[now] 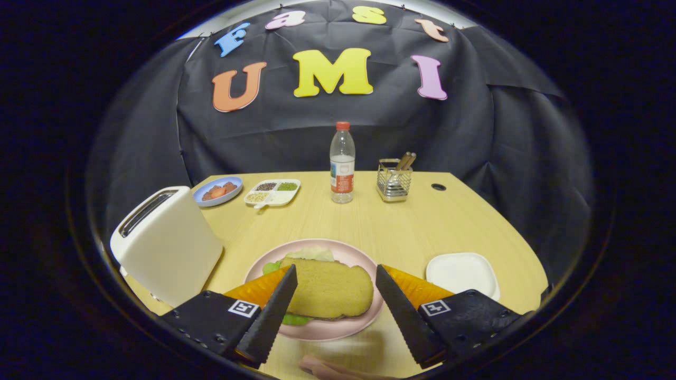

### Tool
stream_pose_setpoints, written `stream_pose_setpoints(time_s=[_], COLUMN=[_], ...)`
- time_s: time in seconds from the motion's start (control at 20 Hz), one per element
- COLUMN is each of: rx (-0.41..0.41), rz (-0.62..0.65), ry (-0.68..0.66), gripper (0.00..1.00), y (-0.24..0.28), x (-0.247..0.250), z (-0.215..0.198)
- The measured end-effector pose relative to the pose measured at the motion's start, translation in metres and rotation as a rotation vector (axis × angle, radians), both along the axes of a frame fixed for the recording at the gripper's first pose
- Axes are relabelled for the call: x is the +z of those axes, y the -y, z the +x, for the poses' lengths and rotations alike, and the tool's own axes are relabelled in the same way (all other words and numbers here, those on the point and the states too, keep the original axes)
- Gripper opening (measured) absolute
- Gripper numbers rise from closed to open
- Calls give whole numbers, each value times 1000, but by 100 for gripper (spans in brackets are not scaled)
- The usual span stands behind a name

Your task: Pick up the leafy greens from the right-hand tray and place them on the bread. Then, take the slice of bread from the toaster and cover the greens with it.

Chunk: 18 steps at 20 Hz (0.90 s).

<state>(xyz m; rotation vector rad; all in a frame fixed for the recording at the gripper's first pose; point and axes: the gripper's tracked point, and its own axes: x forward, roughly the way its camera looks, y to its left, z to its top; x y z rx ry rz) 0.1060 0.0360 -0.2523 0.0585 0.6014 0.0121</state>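
Broadly, the wooden table [369, 227] spreads out under a black cloth wall, its far right part bearing a small round hole. Next in size, the white toaster [166, 245] stands near the table's left edge, slot upward, its lower corner cut off behind the left finger's mount. Just ahead of the tongs [336, 279] sits the pink plate [338, 327], carrying the slice of bread [327, 287] — its long axis runs left to right across the gap between the fingers, rounded end toward the right finger. Leafy greens [311, 254] peek out beyond and under the slice; what lies beneath them is hidden. The tongs stand wide apart, holding nothing, one finger on each side of the bread without touching it. Right of the plate lies a white tray [462, 273], bare. Farther back stand a water bottle [342, 163], a wire holder [394, 182] of sticks, a divided dish [272, 192] and a blue plate [217, 191] — its contents hard to make out.
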Motion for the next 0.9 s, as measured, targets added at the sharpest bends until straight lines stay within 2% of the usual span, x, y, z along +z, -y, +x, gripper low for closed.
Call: stream_pose_setpoints(time_s=[0.3,0.7,0.9], rx=[58,-16,-6], rz=[-3,-5,11], ry=[114,388,449], gripper=[95,94,94], y=[-3,35,47], x=[65,173,193], z=[-47,-142,-193])
